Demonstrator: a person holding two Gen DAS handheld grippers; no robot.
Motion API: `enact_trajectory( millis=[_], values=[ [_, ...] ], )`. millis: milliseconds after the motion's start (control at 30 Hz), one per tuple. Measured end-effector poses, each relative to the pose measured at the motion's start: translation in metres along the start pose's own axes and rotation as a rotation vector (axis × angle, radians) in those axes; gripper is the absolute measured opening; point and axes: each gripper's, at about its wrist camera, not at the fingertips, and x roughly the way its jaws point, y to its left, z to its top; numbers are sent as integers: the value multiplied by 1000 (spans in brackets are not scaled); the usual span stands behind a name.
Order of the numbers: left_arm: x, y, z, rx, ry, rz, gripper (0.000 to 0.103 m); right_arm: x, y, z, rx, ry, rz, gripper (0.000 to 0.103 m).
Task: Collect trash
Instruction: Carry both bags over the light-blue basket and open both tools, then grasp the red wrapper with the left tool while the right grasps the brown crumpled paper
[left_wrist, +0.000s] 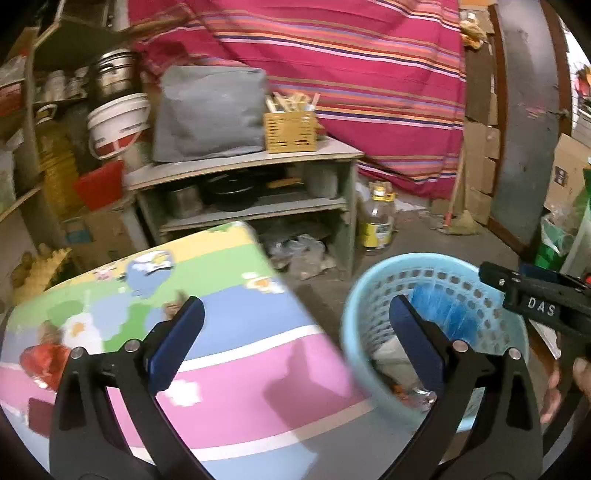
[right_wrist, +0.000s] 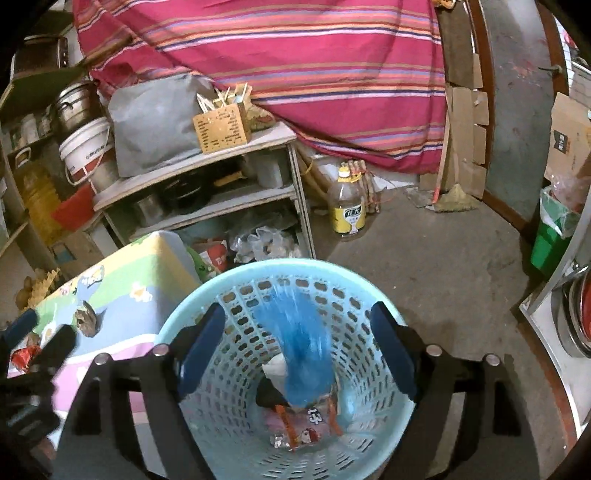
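The pastel cartoon-printed desk (left_wrist: 229, 365) lies under and ahead of the left hand-held gripper (left_wrist: 295, 336); its near and left parts are cut off by the frame, and its print is smeared by blur. Its far corner ends just before a grey two-shelf wooden rack (right_wrist: 236, 192), and its right edge runs just beside the light blue perforated plastic basket (right_wrist: 207, 306), which stands on the bare concrete floor (right_wrist: 443, 266) to the right of that gripper. Open floor stretches beyond and to the right of the basket.

The right hand-held gripper (right_wrist: 299, 343) hangs directly above the basket mouth, both blue pads spread wide with nothing between them. The left hand-held gripper is likewise spread wide and empty, one pad over the desk, the other over the basket rim.

Inside the basket, a blue streaked wrapper (right_wrist: 306, 332) is blurred and hard to make out; below it at the bottom lie a pale packet with orange print (right_wrist: 306, 424) and a grey-black scrap, partly covered.

Two pieces of trash show on the desk, left of the right gripper: one crumpled brown scrap (right_wrist: 86, 321) and one crumpled red wrapper (right_wrist: 26, 358), the latter partly hidden behind the left gripper's dark body.
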Motion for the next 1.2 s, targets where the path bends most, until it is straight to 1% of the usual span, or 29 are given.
enact_trajectory(
  millis=[133, 200, 267, 333, 367, 400, 500, 567, 733, 867, 933, 967, 1067, 1133, 1200],
  values=[
    [-14, 38, -8, -28, -6, 61, 98, -2, 16, -2, -24, -5, -31, 85],
    [-20, 65, -13, -65, 1, 83, 98, -6, 27, -2, -28, -14, -32, 91],
    [-27, 92, -19, -100, 10, 102, 98, -10, 40, -4, -33, -27, -22, 94],
    [-34, 117, -26, -119, 12, 137, 98, -12, 56, -7, -45, -31, -8, 94],
    [-38, 135, -32, -124, 16, 170, 98, -13, 66, -9, -54, -30, 3, 94],
    [-40, 144, -36, -124, 21, 187, 98, -13, 74, -11, -59, -28, 11, 94],
    [-41, 183, -51, -124, 42, 271, 98, -12, 105, -18, -98, -15, 35, 94],
    [-39, 213, -61, -151, 66, 329, 98, -12, 126, -23, -137, -15, 30, 94],
    [-34, 273, -81, -256, 109, 399, 98, -8, 168, -35, -211, 0, 31, 94],
    [-21, 303, -96, -304, 167, 415, 96, 0, 200, -43, -241, 15, 56, 94],
    [-16, 312, -102, -317, 191, 399, 92, 5, 212, -46, -246, 22, 75, 94],
    [-13, 316, -103, -320, 202, 387, 88, 7, 218, -47, -252, 26, 81, 94],
    [-5, 324, -105, -331, 218, 353, 79, 16, 238, -49, -273, 37, 97, 94],
    [1, 328, -107, -343, 235, 324, 69, 22, 252, -50, -286, 44, 109, 94],
    [8, 331, -109, -349, 255, 301, 53, 29, 262, -50, -296, 52, 114, 94]
  ],
)
